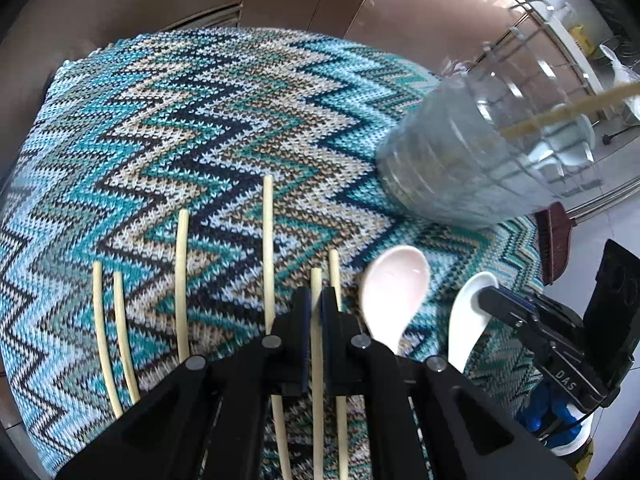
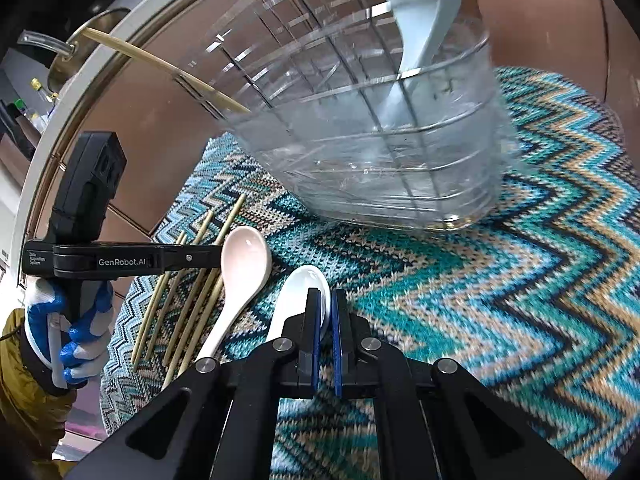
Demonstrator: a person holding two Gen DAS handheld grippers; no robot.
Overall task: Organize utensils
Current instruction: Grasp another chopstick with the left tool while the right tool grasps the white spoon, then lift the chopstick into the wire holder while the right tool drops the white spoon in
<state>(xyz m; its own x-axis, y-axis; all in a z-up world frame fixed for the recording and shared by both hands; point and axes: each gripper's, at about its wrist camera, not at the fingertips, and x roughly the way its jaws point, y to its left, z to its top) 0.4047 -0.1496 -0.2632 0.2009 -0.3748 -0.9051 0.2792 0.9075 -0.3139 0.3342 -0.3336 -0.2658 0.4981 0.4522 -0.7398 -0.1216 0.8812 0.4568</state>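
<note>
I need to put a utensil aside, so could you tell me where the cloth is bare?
Free: the wide patch of zigzag cloth beyond the chopsticks and left of the clear holder. Crowded: the near edge, with chopsticks and two spoons.

My left gripper [image 1: 316, 300] closes on one chopstick [image 1: 317, 280]; my right gripper [image 1: 486, 298] touches the white spoon [image 1: 466, 320] beside the pink spoon [image 1: 394, 292].

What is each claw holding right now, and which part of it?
The left claw is closed on a chopstick partway along its shaft. The right claw grips the rim of the white spoon at its bowl.
</note>
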